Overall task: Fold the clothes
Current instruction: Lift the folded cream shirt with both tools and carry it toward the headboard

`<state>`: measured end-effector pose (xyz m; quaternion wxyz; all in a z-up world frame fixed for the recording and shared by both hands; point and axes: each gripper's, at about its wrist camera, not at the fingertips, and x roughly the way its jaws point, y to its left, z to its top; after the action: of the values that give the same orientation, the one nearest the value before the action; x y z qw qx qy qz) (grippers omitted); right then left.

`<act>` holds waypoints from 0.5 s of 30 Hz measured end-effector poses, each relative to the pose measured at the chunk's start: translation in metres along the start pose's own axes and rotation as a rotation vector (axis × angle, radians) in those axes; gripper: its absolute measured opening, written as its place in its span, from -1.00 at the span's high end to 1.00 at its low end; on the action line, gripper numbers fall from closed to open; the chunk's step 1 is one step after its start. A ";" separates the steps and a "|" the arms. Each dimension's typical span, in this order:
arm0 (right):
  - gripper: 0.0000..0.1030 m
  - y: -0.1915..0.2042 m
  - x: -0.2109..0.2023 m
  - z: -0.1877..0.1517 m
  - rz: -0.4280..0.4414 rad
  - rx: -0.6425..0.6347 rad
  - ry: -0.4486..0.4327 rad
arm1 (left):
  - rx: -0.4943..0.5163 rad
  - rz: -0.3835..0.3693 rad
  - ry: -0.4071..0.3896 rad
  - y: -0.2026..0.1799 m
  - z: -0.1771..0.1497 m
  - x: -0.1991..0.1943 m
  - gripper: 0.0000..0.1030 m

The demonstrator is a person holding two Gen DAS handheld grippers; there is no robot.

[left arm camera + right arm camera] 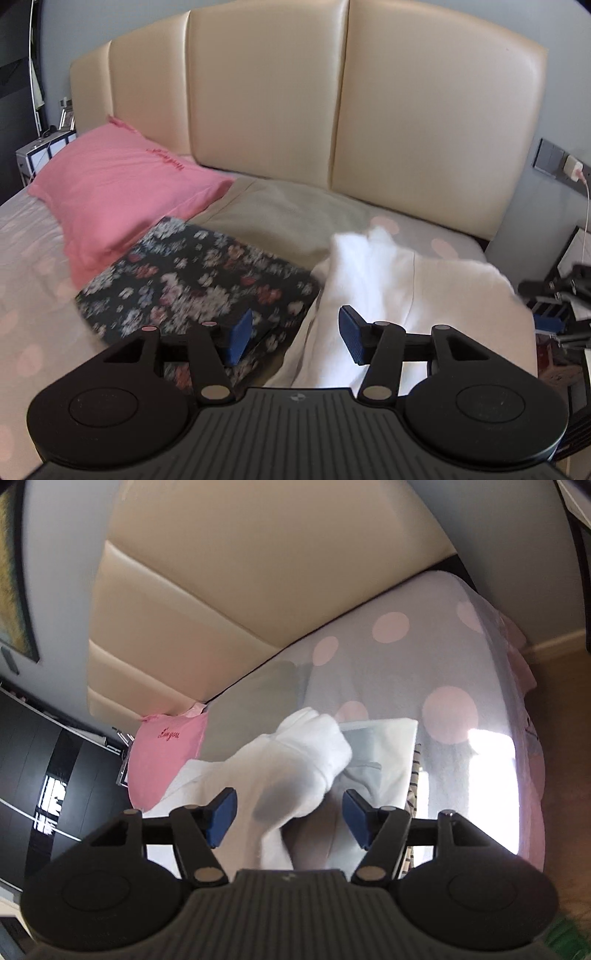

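Observation:
A white garment (406, 288) lies bunched on the bed, right of a folded dark floral garment (192, 284). My left gripper (295, 334) is open and empty, hovering over the seam between the two. In the right wrist view the white garment (306, 753) has a thick sleeve or cuff humped up toward the camera. My right gripper (290, 818) is open, its blue pads either side of that white fold, not closed on it. A striped garment edge (415, 775) shows under the white one.
A pink pillow (122, 195) lies at the head of the bed, left. The cream padded headboard (332, 110) stands behind. The bedsheet (424, 664) is pale grey with pink dots. A cluttered nightstand (565, 295) stands right of the bed, with a wall socket and cable above.

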<state>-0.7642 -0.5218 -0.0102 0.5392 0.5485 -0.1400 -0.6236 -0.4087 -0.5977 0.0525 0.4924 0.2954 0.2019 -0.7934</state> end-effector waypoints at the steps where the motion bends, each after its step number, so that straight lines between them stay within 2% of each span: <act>1: -0.27 -0.004 0.004 0.003 0.005 0.034 0.012 | 0.007 -0.009 0.016 0.001 -0.004 -0.003 0.05; 3: -0.25 -0.010 0.013 0.008 0.021 0.101 0.037 | 0.019 -0.038 0.049 -0.001 -0.012 -0.010 0.07; 6: -0.08 -0.018 0.023 0.013 0.057 0.156 0.071 | 0.063 -0.082 0.106 -0.009 -0.026 -0.014 0.16; 9: 0.12 -0.020 0.034 0.017 0.046 0.154 0.077 | 0.096 -0.061 0.150 -0.016 -0.039 -0.007 0.18; 10: 0.27 -0.021 0.037 0.019 0.048 0.152 0.078 | 0.092 -0.045 0.163 -0.016 -0.042 -0.002 0.21; 11: 0.31 -0.022 0.040 0.020 0.049 0.149 0.079 | 0.082 -0.036 0.179 -0.015 -0.044 0.003 0.22; 13: 0.48 -0.015 0.039 0.021 0.047 0.079 0.053 | 0.054 -0.035 0.206 -0.010 -0.048 0.011 0.23; 15: 0.52 0.002 0.031 0.017 0.039 -0.083 -0.012 | 0.031 -0.036 0.224 -0.006 -0.050 0.019 0.23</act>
<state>-0.7720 -0.5554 -0.0188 0.5726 0.5189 -0.1278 -0.6217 -0.4072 -0.5773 0.0028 0.4478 0.3861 0.2488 -0.7671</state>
